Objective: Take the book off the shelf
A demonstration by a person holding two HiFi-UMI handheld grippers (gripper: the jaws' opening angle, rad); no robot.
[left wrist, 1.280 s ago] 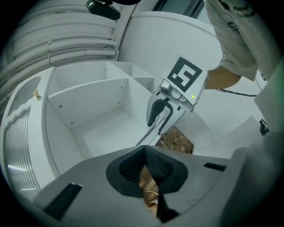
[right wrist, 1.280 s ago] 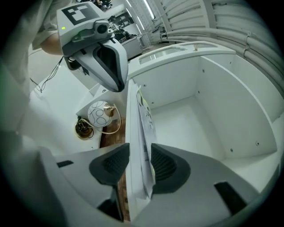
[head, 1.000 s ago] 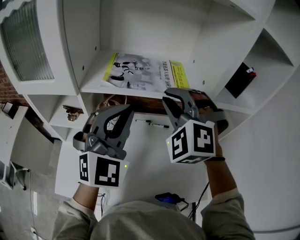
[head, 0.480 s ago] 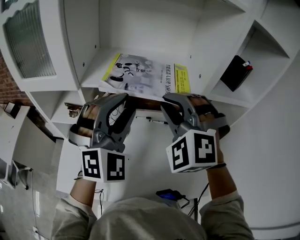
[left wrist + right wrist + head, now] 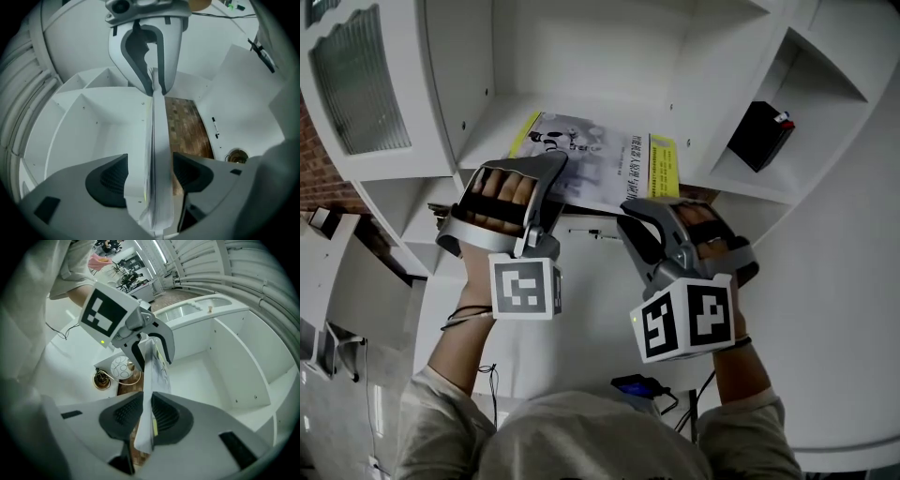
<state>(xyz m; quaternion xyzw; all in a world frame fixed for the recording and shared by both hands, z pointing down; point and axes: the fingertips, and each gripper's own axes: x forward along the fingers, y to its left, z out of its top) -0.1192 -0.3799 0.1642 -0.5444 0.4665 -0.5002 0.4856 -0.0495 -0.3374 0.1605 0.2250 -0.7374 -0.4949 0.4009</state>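
Book: book [image 5: 598, 157] lies flat on a white shelf [image 5: 484, 141], its near edge sticking out past the shelf front.
Right gripper: right gripper [image 5: 146, 414] is pinched tight on the book's near edge, pads pressing both faces.
Left gripper: left gripper [image 5: 149, 178] has its jaws opening; the book's edge runs between them, pads not pressing it.
In the way: both grippers crowd the shelf front, side by side.
Around: a black box [image 5: 759, 134] stands in the compartment to the right; a ribbed-glass door [image 5: 352, 84] is at the left; a pen [image 5: 602, 237] lies on the white table [image 5: 591, 309] below; a brass fitting [image 5: 236, 156] sits beside wooden flooring.
Hidden: the grippers cover the book's near edge in the head view.
Hard to make out: the cover print is too small to read.
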